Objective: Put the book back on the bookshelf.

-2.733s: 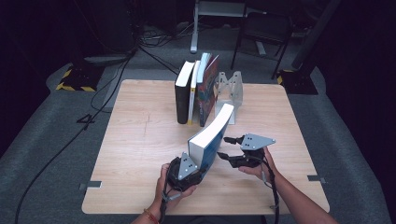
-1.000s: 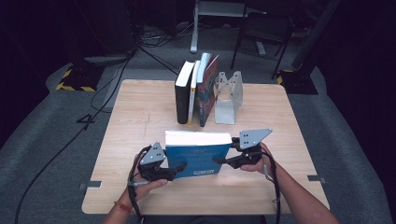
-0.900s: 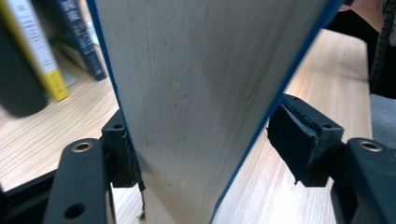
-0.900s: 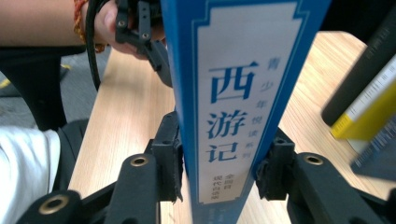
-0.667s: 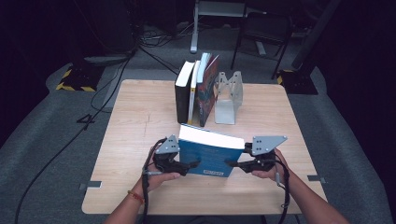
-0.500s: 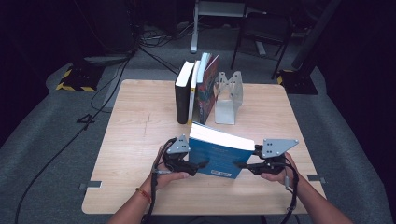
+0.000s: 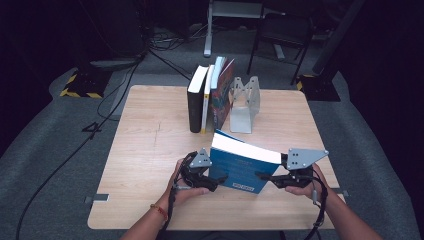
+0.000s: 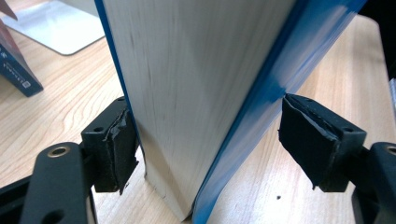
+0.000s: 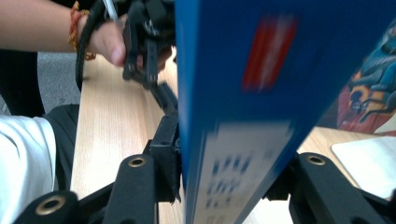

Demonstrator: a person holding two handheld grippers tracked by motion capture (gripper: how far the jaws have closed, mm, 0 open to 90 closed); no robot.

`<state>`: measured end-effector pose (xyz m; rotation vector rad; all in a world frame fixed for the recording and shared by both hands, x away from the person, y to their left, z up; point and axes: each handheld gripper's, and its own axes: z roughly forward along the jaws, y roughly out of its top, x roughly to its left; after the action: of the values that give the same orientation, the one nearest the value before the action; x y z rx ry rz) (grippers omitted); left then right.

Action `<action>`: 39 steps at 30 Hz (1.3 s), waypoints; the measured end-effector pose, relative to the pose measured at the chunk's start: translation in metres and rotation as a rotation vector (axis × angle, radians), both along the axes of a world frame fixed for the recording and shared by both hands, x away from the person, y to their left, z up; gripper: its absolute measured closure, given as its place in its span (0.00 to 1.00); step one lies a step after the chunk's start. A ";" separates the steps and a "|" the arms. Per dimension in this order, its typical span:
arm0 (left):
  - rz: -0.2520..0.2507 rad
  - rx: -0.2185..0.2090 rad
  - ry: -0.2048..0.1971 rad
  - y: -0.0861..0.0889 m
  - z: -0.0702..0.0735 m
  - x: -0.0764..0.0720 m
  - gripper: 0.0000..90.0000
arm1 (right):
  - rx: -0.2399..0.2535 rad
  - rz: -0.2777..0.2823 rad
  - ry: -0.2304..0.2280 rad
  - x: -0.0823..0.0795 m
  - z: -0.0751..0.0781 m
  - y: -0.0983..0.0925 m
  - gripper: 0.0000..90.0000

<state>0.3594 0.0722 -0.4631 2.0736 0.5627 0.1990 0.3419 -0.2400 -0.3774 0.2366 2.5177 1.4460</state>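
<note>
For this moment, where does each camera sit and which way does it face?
High view: above the person's side, facing forward and down on the table; both forearms and the left gripper and right gripper show.
Left gripper view: on the left gripper, facing the blue book's page edge; its own jaws show.
Right gripper view: on the right gripper, facing the book's spine; its jaws and the other hand show.
Shared: all show the blue book.

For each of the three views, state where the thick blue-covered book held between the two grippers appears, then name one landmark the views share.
High view: the thick blue-covered book stands low centre, tilted, between both grippers.
Left gripper view: its pale page block fills the centre, between the jaws.
Right gripper view: its blue spine rises through the centre, clamped.
Shared landmark: the light wooden table.
</note>
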 end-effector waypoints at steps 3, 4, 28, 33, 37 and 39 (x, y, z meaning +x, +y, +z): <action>0.002 0.005 0.004 0.000 0.000 0.000 0.26 | 0.017 0.004 0.005 0.000 0.012 0.000 0.62; 0.003 0.009 0.007 0.001 -0.001 0.000 0.26 | 0.025 0.009 0.003 0.001 0.017 0.000 0.62; 0.089 0.207 0.130 0.085 -0.022 -0.049 0.29 | 0.037 0.021 0.044 0.007 0.032 0.017 0.63; 0.145 0.212 0.137 0.103 -0.026 -0.051 0.29 | 0.042 0.018 0.053 0.008 0.031 0.022 0.65; 0.187 0.267 0.131 0.106 -0.034 -0.054 0.24 | 0.034 -0.004 0.034 0.005 0.032 0.022 0.66; 0.191 0.258 0.123 0.106 -0.036 -0.054 0.23 | 0.040 -0.016 0.037 0.005 0.032 0.022 0.67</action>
<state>0.3056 0.1782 -0.4986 2.2924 0.8489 0.2676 0.3467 -0.2178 -0.3456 0.2928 2.5113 1.5007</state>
